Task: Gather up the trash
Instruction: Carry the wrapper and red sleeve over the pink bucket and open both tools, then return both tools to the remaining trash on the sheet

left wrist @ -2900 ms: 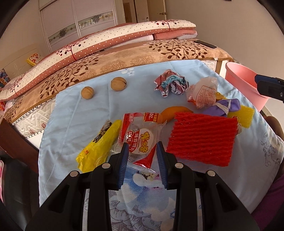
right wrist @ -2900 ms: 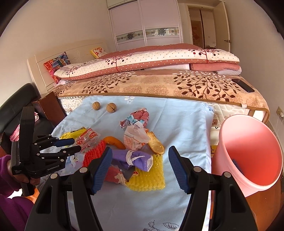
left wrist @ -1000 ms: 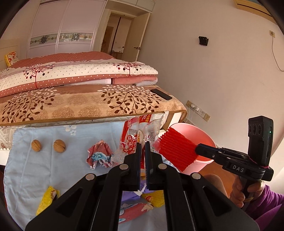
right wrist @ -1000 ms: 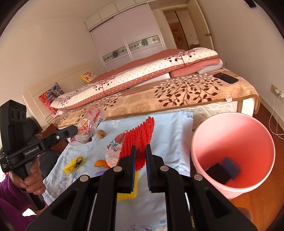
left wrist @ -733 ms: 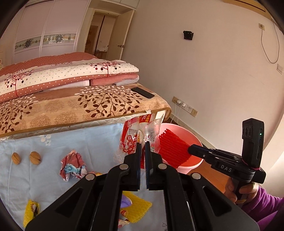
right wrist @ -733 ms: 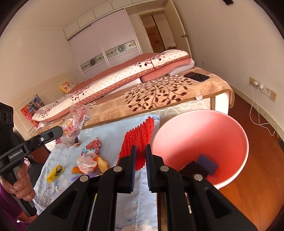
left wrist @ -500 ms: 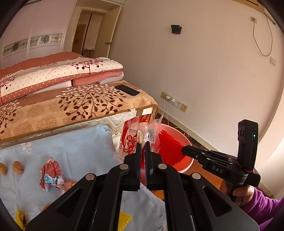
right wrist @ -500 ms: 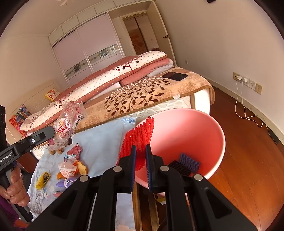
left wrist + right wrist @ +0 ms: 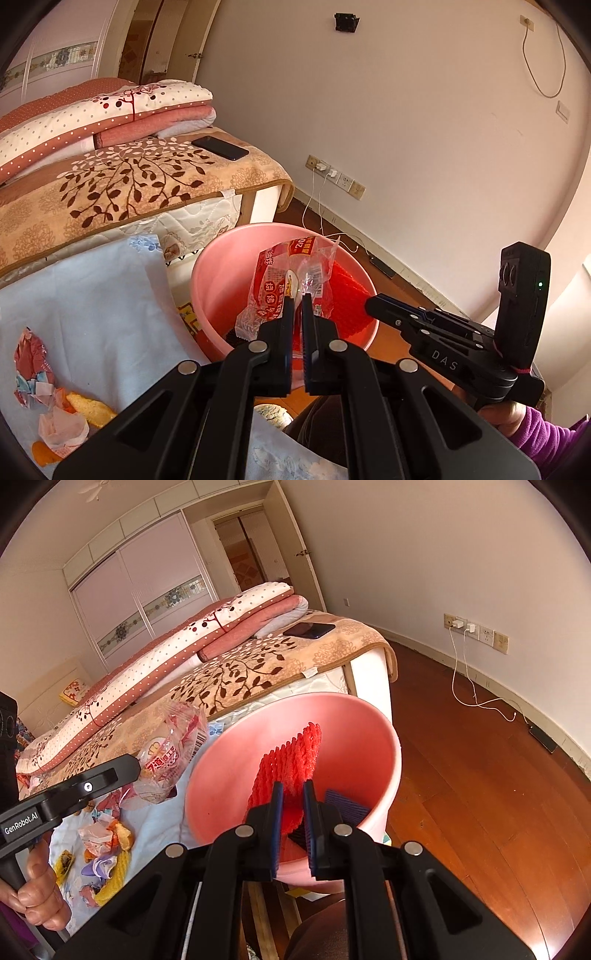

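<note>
Left wrist view: the left gripper (image 9: 297, 300) has its jaws pinched nearly together on a clear snack wrapper (image 9: 284, 284) w/ red print, and the wrapper hangs right over the mouth of the pink bin (image 9: 221, 273). The bin sits on the wood floor just beside the blue cloth (image 9: 92, 295), at the foot of the bed (image 9: 140, 177). Coming in from the right side of this pic is the right gripper (image 9: 369, 304), a hand (image 9: 502, 413) in a purple sleeve holding its handle; it's clamped on a red foam net (image 9: 347, 295) that's already down inside the bin rim.

Right wrist view, same deal from the other side: right gripper (image 9: 293, 786) jaws narrow, squeezing the red foam net (image 9: 291, 760), which stands up between the pads inside the pink bin (image 9: 369, 720). At the bin's bottom there's a purple foam piece (image 9: 345, 806) and something dark next to it, can't tell what exactly. Left gripper (image 9: 133, 764) pokes in from the left w/ the snack wrapper (image 9: 170, 753) at its tip, just beside the bin's rim. The hand (image 9: 35, 893) gripping it is low left.

Still on the cloth: crumpled paper (image 9: 31, 365), an orange peel bit (image 9: 86, 404), a yellow foam net (image 9: 110, 882), plus a few other scraps. A phone (image 9: 219, 147) lies on the bed blanket.
</note>
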